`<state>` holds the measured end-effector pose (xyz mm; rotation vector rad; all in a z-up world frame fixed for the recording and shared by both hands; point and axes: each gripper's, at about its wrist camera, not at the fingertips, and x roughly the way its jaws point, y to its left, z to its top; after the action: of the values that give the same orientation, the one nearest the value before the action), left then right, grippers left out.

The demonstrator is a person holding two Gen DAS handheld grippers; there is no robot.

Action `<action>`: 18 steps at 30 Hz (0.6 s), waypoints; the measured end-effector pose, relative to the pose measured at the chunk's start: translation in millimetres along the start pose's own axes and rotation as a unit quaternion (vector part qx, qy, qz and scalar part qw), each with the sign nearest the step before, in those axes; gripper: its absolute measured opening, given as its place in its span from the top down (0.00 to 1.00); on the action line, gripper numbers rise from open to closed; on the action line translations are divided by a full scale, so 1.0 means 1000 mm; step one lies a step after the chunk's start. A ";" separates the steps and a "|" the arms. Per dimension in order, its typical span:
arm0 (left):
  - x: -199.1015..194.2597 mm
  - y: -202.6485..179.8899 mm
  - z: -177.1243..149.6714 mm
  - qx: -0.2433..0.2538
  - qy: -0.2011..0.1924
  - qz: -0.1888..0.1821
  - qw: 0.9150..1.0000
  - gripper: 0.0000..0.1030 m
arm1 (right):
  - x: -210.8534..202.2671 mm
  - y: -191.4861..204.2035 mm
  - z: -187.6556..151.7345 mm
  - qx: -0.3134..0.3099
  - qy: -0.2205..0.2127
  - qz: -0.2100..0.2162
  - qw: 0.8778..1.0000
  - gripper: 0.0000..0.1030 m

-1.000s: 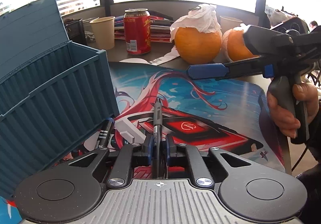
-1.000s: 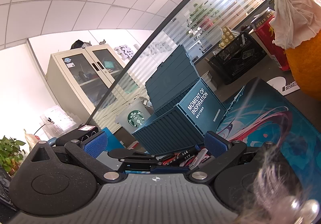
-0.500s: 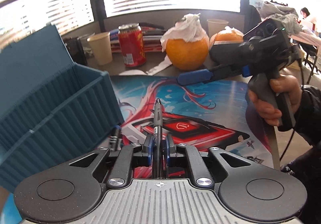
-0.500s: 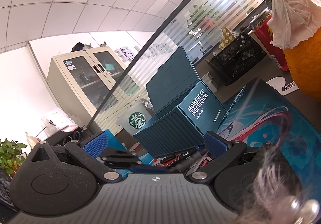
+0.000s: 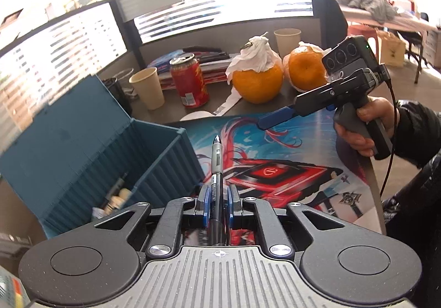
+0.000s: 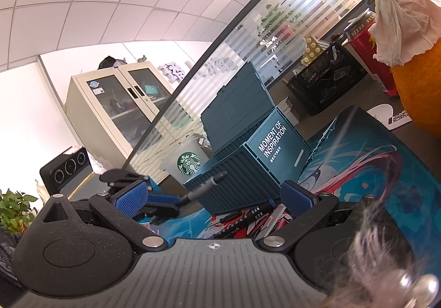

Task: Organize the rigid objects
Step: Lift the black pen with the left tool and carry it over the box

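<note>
My left gripper [image 5: 216,204] is shut on a black pen [image 5: 216,167] and holds it above the mat, just right of the open teal container box [image 5: 91,159]. The pen points away from me. The box holds a few small items [image 5: 115,197]. My right gripper [image 6: 215,197] is open and empty, low over the mat; it also shows in the left wrist view [image 5: 273,119], held by a hand. In the right wrist view the box [image 6: 248,159] stands ahead, the left gripper with the pen [image 6: 204,186] is at its left, and several pens [image 6: 248,214] lie on the mat.
A colourful desk mat [image 5: 289,159] covers the table. Behind it stand a red can [image 5: 188,79], paper cups [image 5: 147,88], two oranges [image 5: 257,79] with tissue, books, and a black mesh basket [image 6: 328,76]. A Starbucks cup [image 6: 187,161] stands behind the box.
My left gripper has risen with the pen, so the inside of the box now shows. The right gripper has stayed open and nearly still.
</note>
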<state>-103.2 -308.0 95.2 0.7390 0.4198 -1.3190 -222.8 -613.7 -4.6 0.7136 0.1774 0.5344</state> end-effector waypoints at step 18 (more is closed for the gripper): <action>0.004 0.072 0.034 0.075 0.029 0.015 0.997 0.89 | 0.000 0.000 -0.003 0.002 0.004 -0.001 1.000 0.00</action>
<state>-36.7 -329.4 134.4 0.9066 0.3565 -1.3129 -223.6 -611.9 -6.7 0.7162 0.1859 0.5351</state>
